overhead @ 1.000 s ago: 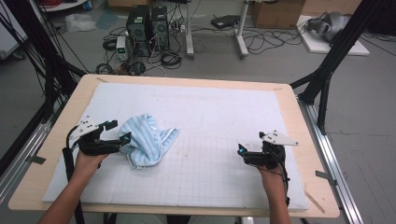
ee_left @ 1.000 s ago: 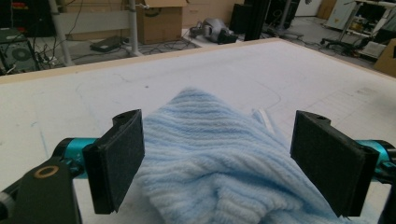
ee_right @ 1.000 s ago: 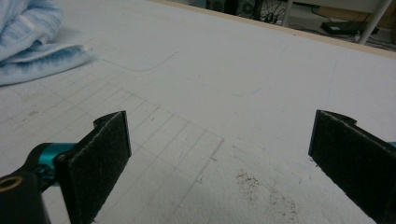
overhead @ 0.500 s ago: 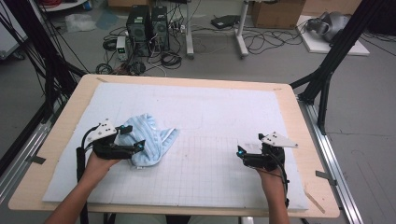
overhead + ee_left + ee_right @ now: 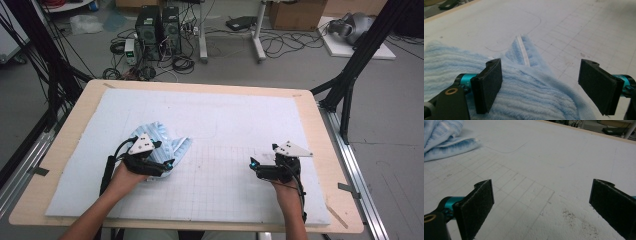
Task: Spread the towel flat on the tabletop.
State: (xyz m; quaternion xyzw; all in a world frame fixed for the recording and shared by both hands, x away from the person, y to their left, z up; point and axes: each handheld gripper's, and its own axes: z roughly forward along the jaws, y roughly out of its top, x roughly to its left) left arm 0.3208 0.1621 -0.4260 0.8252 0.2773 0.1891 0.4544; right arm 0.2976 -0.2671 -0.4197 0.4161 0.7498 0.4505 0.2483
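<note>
Towel (image 5: pixel 165 145), light blue and crumpled, lies on the white gridded mat (image 5: pixel 225 125) that covers the table (image 5: pixel 65 150), on the mat's left half. Directly over the towel's near edge hovers the left gripper (image 5: pixel 541 87), its fingers (image 5: pixel 487 85) spread wide with terry cloth beneath them and nothing clamped. Well to the right of the towel, the right gripper (image 5: pixel 541 207) sits above bare mat, fingers (image 5: pixel 476 205) likewise wide apart and empty.

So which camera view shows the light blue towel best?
The left gripper view: the light blue towel lies close under the open left claw, its ribbed pile and white hem strip plain. The high view shows the towel small and partly behind that claw. The right gripper view catches one crumpled edge.
</note>
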